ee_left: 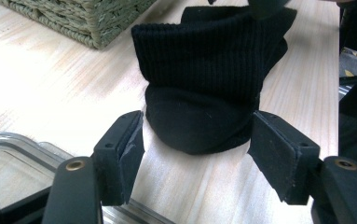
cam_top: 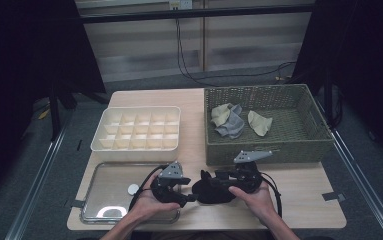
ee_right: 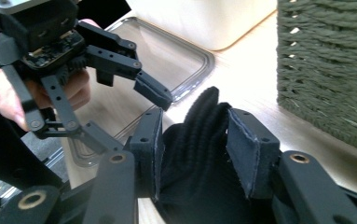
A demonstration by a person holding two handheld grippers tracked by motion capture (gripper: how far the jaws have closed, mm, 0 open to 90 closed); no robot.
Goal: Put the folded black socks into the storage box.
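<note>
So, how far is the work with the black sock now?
Nothing looks finished: the divided white organizer box holds no sock, and three socks lie in the wicker basket. In hand: the right gripper pinches the black sock on the table, while the left gripper stands open around its end. Stowing it remains.

1. No text, label, brand, number or sign can be read in the high view or in either gripper view.
</note>
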